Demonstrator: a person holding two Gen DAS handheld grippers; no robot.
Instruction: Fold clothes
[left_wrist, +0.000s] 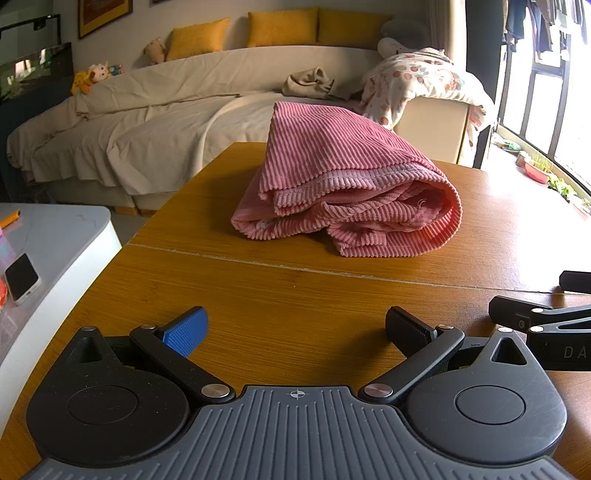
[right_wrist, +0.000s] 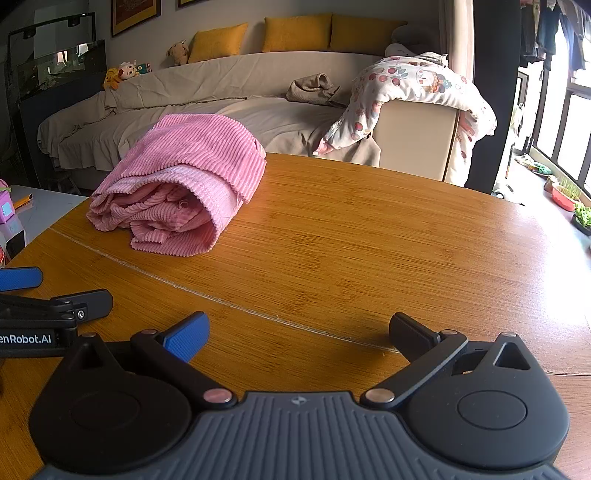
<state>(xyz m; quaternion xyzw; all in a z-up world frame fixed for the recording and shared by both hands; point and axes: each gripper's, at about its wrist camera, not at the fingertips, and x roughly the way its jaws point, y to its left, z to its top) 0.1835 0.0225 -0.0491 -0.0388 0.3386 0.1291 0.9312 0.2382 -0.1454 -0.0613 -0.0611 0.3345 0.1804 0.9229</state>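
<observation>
Left gripper (left_wrist: 295, 330) jaws spread wide, nothing between them, low over the bamboo-grain wooden table (left_wrist: 295, 295). Right gripper (right_wrist: 299, 332) likewise spread wide and empty, just beside the left. Pink ribbed corduroy garment (left_wrist: 343, 188), folded into a loose bundle, lies on the table well ahead of the left jaws, ahead and left of the right jaws, untouched. Beige covered sofa (left_wrist: 147, 110) behind.

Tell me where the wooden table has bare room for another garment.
Bare wood runs from the pink garment to the table's window-side edge, and between garment and both open grippers. The far-left part, under the garment, is taken.
</observation>
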